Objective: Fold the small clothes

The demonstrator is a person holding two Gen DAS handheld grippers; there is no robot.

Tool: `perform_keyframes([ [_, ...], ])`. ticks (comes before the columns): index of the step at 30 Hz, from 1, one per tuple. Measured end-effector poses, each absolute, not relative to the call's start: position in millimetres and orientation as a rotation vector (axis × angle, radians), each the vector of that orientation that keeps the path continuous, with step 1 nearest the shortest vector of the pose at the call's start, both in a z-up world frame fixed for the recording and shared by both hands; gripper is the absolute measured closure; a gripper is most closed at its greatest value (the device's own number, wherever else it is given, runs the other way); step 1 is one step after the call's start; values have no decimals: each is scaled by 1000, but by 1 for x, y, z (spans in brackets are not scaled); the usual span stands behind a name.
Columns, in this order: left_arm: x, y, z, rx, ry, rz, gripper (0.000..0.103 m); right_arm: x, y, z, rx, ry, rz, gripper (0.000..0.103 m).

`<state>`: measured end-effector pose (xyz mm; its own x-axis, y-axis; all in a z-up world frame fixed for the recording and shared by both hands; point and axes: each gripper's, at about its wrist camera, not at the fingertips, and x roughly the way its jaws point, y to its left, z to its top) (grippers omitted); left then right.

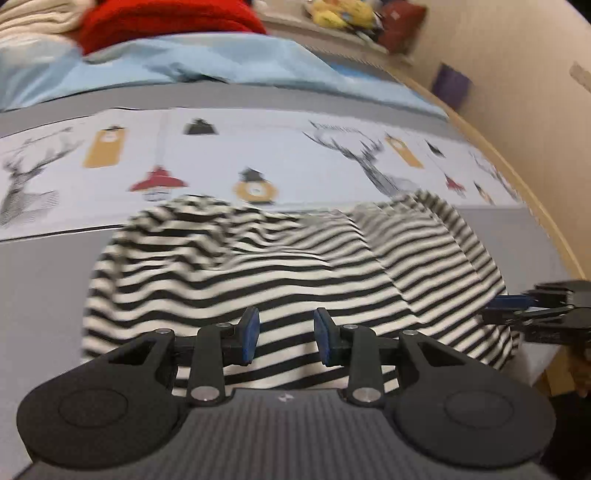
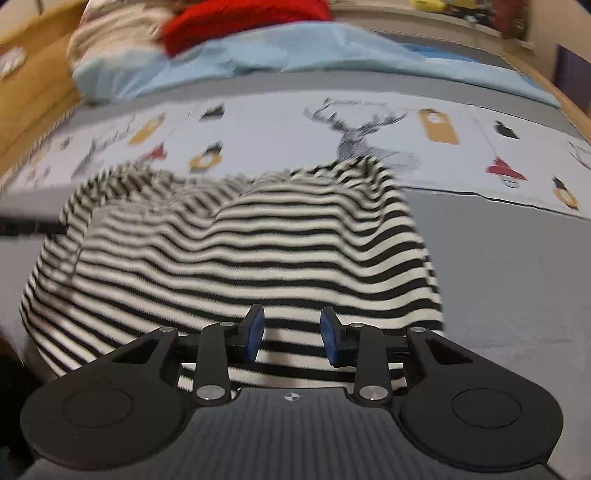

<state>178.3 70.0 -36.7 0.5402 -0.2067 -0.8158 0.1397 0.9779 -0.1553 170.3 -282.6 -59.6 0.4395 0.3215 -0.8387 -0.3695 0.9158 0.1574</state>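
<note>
Left tongs parted, right tongs parted, striped top

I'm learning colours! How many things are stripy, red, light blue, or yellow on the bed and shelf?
Stripy: 1, the striped shirt
Red: 1, the red blanket
Light blue: 1, the blue sheet
Yellow: 1, the yellow toy pile, too blurry to split
Total: 4

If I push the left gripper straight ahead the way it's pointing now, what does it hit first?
Most likely the striped shirt: the left gripper stands open right over its near edge, cloth showing between the pads. Whether it already touches is unclear. Past the shirt lies the deer-print bed cover.
</note>
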Motion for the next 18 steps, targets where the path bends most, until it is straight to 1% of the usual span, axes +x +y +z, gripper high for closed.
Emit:
perform_keyframes([
  [2,187,53,-48,-43,1032,-208,67,172,-273,-69,-108,1079,441,68],
  [5,203,38,-79,57,1185,-147,67,175,-259,-88,-233,1156,424,67],
  [6,206,36,-89,82,1234,-109,67,175,-256,-91,-265,1161,428,66],
  [7,209,36,-92,75,1246,-92,67,176,-254,-92,-278,1159,432,66],
  [12,215,49,-81,-34,1219,-74,66,182,-257,-91,-263,1171,445,65],
  [15,211,66,-67,-90,1170,-40,61,180,-257,-90,-254,1173,444,65],
  [18,204,88,-56,-152,1131,7,60,180,-257,-82,-228,1137,438,65],
])
